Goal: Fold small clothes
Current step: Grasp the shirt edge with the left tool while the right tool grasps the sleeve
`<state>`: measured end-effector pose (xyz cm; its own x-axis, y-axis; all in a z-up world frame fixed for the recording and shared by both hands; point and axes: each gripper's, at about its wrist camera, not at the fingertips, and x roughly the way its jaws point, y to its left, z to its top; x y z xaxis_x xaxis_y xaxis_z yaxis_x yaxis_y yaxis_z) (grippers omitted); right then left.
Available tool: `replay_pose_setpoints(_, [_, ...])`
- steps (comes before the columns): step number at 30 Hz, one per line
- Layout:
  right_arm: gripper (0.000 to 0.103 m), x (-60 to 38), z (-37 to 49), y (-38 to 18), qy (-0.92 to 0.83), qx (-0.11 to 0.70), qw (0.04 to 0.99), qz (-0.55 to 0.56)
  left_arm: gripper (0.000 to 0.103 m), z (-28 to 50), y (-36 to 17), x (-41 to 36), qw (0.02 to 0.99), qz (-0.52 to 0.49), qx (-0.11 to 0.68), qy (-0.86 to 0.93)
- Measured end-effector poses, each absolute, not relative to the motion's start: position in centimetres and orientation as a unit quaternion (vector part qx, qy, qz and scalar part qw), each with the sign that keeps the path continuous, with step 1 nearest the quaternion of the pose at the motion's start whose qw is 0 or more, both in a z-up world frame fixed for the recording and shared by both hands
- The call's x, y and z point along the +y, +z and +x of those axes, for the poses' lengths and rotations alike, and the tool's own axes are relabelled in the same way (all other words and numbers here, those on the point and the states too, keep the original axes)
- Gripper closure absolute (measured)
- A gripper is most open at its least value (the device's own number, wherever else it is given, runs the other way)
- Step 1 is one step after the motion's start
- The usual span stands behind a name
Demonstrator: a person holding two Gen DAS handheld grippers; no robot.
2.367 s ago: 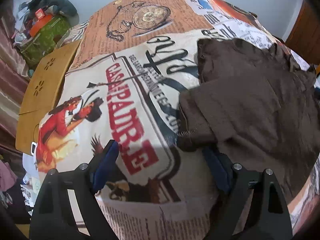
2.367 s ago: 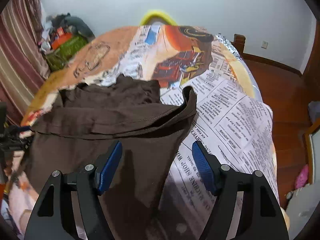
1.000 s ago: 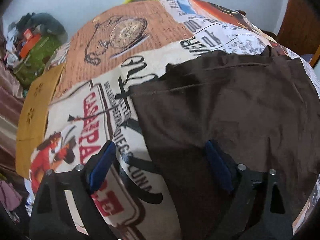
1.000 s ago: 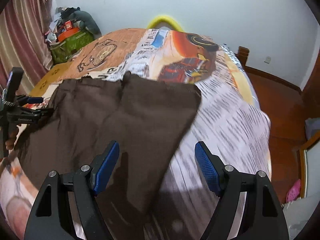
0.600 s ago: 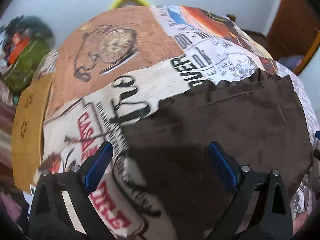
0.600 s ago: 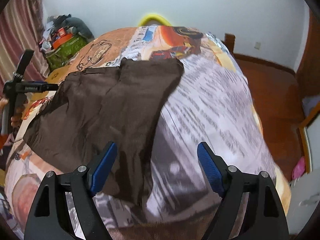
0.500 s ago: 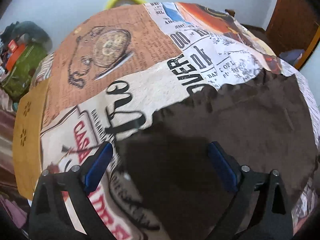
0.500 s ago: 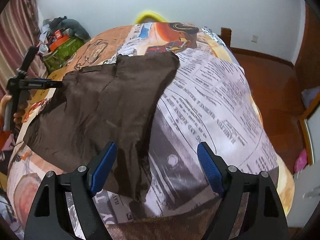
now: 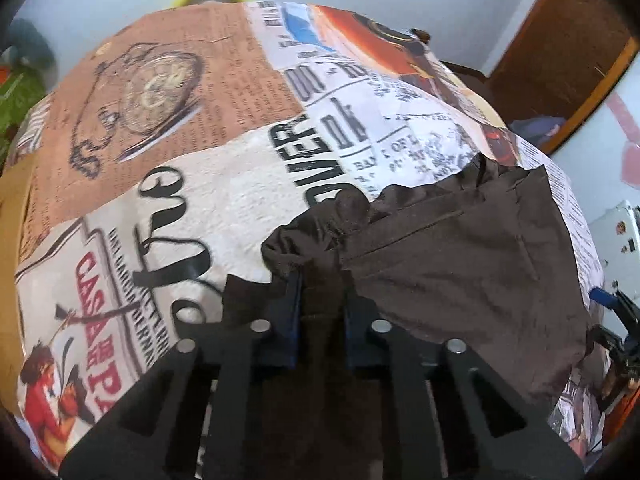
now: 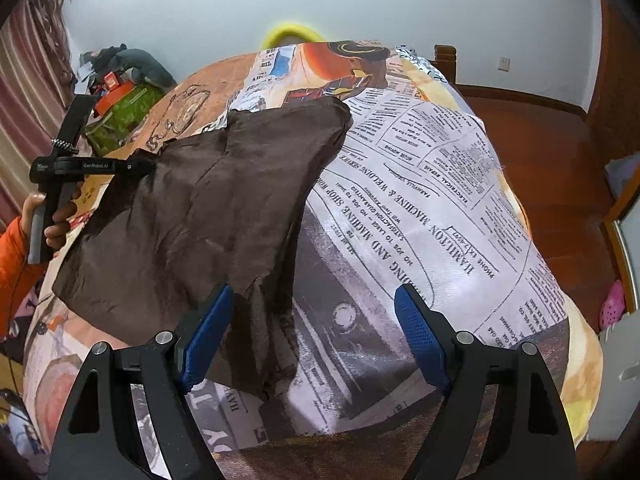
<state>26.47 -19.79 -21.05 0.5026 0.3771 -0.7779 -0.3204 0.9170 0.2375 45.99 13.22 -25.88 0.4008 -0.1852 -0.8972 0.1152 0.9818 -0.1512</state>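
Note:
A dark brown garment (image 10: 208, 208) lies spread on the newspaper-print bed cover (image 10: 432, 200). Its far left edge is bunched between the blue pads of my left gripper (image 9: 320, 304), whose jaws are closing on the cloth (image 9: 460, 264). From the right wrist view that left gripper (image 10: 136, 166) grips the garment's far left corner, held by a hand in an orange sleeve. My right gripper (image 10: 316, 320) stands open just above the garment's near hem, whose tip lies by its left pad (image 10: 208, 328), not pinched. At the picture's right edge in the left wrist view, the right gripper (image 9: 616, 312) shows partly.
The bed drops off to a wooden floor (image 10: 560, 168) on the right, with a pink shoe (image 10: 612, 304) there. A pile of bags and clutter (image 10: 124, 92) sits at the back left beside a striped curtain (image 10: 24, 92). A yellow ring (image 10: 292, 34) peeks over the bed's far end.
The left gripper's jaws, wide apart half a second ago, have come together on the garment's edge and gathered it into a bunch. The right gripper has stayed open over the near hem.

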Motion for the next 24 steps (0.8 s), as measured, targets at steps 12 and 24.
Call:
replay_pose_setpoints(12, [0.029,-17.9,25.9,-21.6,0.260,0.466,0.844,0.057,0.092,42.9,-25.8,16.5,0.823,-0.074,0.563,0.014])
replay_pose_setpoints(24, [0.094,-16.5,28.2,-23.7,0.271,0.506,0.815,0.082,0.092,41.6,-25.5,16.2,0.828,-0.040,0.560,0.015])
